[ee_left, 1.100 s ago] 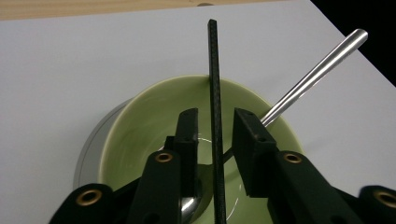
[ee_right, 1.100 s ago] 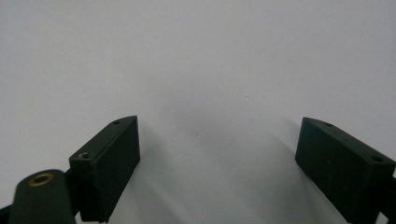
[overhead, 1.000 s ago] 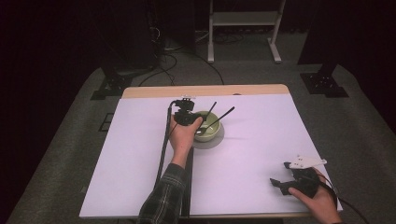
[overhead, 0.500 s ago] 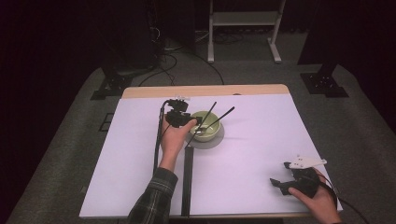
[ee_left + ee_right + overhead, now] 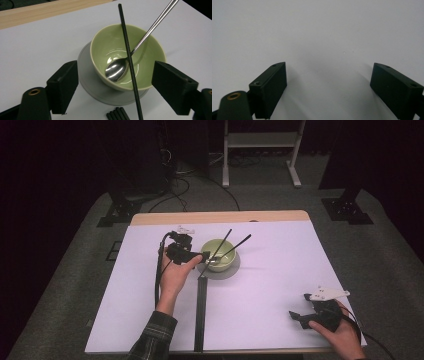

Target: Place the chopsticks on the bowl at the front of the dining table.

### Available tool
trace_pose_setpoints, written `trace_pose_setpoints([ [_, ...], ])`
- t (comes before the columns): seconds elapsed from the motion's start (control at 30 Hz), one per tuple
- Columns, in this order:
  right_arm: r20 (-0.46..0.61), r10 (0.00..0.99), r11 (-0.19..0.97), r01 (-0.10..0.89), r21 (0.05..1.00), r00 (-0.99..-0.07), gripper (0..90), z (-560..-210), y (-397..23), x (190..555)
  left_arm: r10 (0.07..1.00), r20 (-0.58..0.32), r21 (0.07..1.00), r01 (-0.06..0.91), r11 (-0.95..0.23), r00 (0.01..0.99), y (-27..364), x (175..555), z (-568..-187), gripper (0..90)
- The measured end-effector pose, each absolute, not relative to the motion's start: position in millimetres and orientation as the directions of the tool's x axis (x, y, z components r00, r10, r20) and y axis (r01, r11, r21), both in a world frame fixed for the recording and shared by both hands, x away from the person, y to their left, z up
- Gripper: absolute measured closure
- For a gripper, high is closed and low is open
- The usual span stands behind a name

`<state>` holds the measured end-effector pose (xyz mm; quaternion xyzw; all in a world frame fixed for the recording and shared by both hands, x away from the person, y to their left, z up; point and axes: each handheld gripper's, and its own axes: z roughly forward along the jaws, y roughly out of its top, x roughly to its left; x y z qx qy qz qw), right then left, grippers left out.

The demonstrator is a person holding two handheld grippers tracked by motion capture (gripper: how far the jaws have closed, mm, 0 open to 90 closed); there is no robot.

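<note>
A light green bowl stands on a grey saucer at the middle back of the white table. A metal spoon lies in it, handle leaning over the far rim, and one black chopstick leans across the bowl. My left gripper sits just left of the bowl, pointing at it. Its jaws have just been opening and stand open; the chopstick runs between them, untouched. My right gripper rests open at the front right over bare table.
A bundle of black chopsticks lies on the table, running from the saucer to the front edge. A wooden strip borders the table's back edge. Stands and cables sit on the floor behind.
My left hand has drawn back to the left, away from the bowl, and its jaws have spread. The black bundle in front of the bowl has come into view. The right hand has kept still.
</note>
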<state>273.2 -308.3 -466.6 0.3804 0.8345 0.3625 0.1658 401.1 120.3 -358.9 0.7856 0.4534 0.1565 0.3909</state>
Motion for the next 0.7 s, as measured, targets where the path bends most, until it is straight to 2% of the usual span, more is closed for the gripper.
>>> trace_pose_setpoints([
  [0.23,-0.001,0.755,0.448,0.514,0.731,-0.656,12.2,-467,-308,273,0.847,-0.095,0.768,0.580,-0.271,0.523,135,387,-358,16.4],
  [0.3,-0.003,0.754,0.449,0.512,0.732,-0.657,12.2,-467,-308,273,0.850,-0.094,0.766,0.583,-0.270,0.518,139,384,-359,11.8],
  [0.6,-0.001,0.755,0.447,0.515,0.731,-0.655,12.2,-467,-308,273,0.861,-0.064,0.752,0.592,-0.291,0.504,162,369,-368,6.3],
  [0.7,-0.001,0.755,0.448,0.514,0.731,-0.656,12.2,-467,-308,273,0.862,-0.079,0.752,0.597,-0.278,0.501,169,365,-370,2.8],
])
